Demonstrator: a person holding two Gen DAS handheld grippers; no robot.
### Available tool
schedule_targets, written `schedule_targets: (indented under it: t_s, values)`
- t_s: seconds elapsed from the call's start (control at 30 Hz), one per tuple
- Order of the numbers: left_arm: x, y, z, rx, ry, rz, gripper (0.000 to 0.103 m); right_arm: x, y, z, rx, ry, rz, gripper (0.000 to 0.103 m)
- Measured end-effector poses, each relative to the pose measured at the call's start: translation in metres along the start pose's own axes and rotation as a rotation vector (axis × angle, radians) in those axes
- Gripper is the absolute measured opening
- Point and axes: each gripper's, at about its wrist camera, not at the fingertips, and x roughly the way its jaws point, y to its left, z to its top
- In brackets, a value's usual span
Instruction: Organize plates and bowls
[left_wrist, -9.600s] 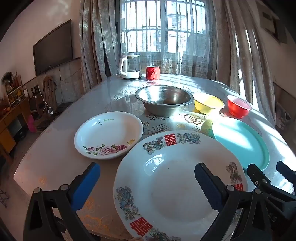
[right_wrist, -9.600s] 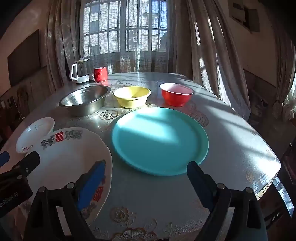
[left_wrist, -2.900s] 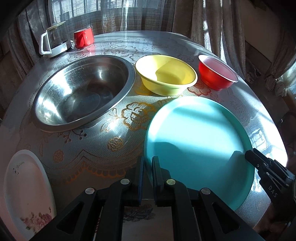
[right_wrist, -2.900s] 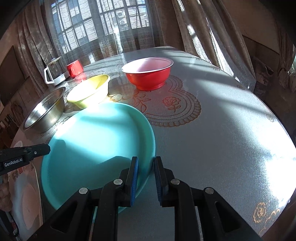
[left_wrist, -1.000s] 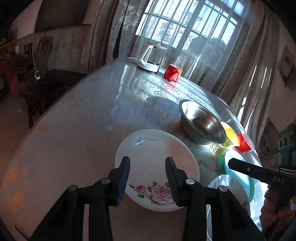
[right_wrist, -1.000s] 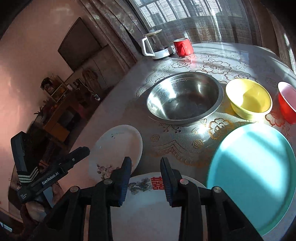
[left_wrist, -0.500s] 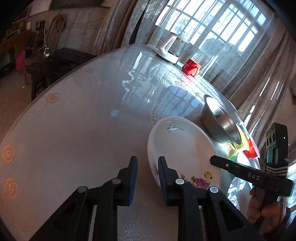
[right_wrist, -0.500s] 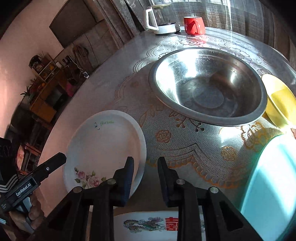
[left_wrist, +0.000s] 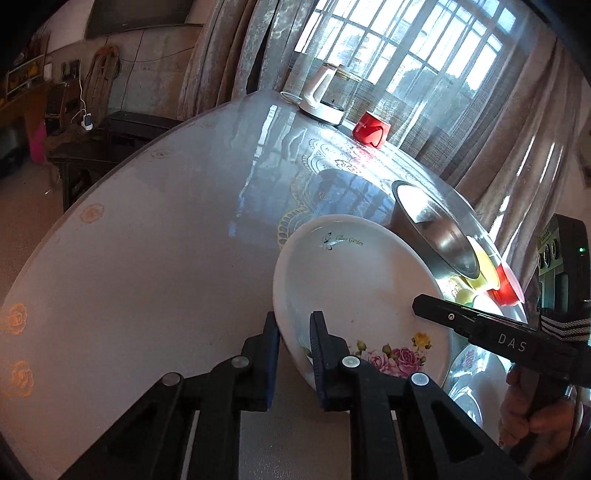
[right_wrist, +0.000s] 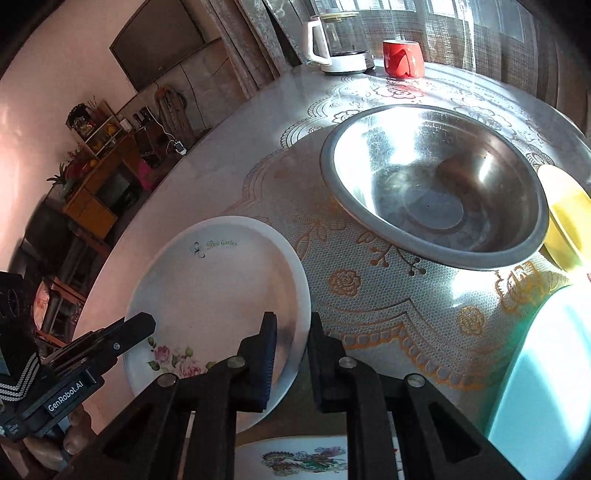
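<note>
Left wrist view: the left gripper (left_wrist: 293, 343) straddles the near left rim of the white rose plate (left_wrist: 354, 291), one blue-padded finger outside the rim and the other over the plate's inner slope. Its jaws are closing, the gap narrow, with the rim between them; whether the pads already press on it cannot be told. The plate lies on the round table (left_wrist: 155, 258), just beside the steel bowl (left_wrist: 436, 229), which stands beyond it. Past the steel bowl, a yellow bowl (left_wrist: 480, 273) and a red bowl (left_wrist: 504, 286) show only as slivers. The right gripper (left_wrist: 419, 304) reaches in from the right over the plate's far side, a hand (left_wrist: 535, 424) on its grip. A kettle (left_wrist: 327, 98) and a red mug (left_wrist: 370, 130) stand at the table's far edge by the window.

Right wrist view: the right gripper (right_wrist: 291, 341) straddles the plate's near right rim (right_wrist: 221, 291), one finger above the inner slope, the other outside on the lace-patterned cloth (right_wrist: 388, 306). Its jaws too are closing, narrow, the rim between them. The left gripper (right_wrist: 149, 323) comes in at lower left, its tip at the plate's opposite edge. The steel bowl (right_wrist: 432, 184) sits beyond, near but apart from the plate. A turquoise plate (right_wrist: 546, 373) lies at right, and a large patterned plate (right_wrist: 303, 458) peeks in below the gripper.
</note>
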Motion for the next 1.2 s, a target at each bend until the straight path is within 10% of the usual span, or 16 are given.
schedule_targets:
  t_s: [1.2]
  values:
    - [0.035, -0.243, -0.026, 0.441, 0.136, -0.176, 0.017, -0.168, -0.174, -0.102, 0.427, -0.315, -0.106, 0.017]
